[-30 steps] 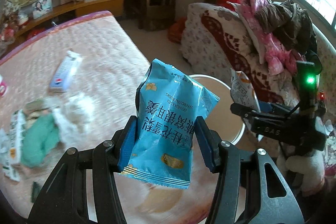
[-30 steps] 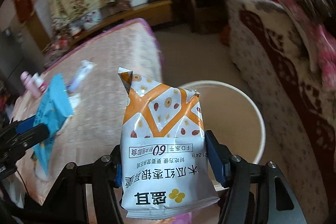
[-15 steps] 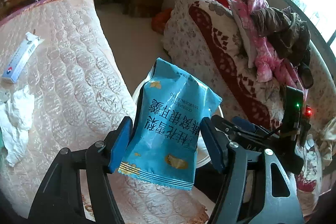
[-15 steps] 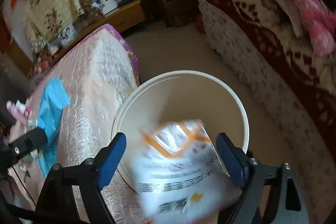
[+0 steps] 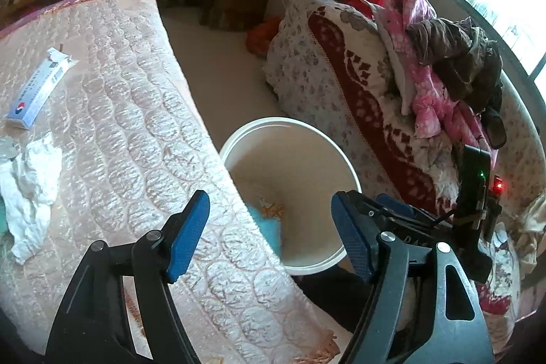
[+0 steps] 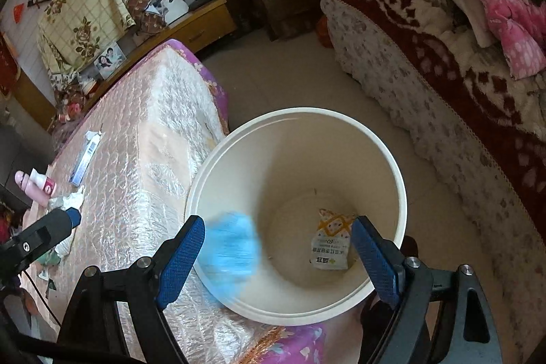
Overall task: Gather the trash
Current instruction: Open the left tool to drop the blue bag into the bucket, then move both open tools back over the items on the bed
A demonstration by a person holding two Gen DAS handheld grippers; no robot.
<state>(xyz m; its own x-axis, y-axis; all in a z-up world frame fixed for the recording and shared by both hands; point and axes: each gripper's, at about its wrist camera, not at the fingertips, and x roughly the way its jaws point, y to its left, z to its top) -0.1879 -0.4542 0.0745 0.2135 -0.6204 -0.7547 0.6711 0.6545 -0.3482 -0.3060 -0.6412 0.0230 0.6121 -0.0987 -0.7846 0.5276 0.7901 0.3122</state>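
My left hand-held gripper point(image 5: 269, 237) is opening, nothing between its jaws, my right hand-held gripper point(image 6: 278, 256) released; the falling blue packet point(image 6: 229, 246) could clip the bucket point(image 6: 392, 159) rim and land outside.

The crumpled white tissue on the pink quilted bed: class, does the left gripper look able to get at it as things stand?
Probably yes. The left gripper, jaws opening and empty, hangs over the pink quilted bed; the crumpled white tissue lies uncovered to its left with nothing between.

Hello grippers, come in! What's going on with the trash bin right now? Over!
Left gripper opening, nothing between its fingers. Right gripper open, empty. Orange snack bag on bin bottom; blue snack bag blurred at the rim. Nothing in the way.
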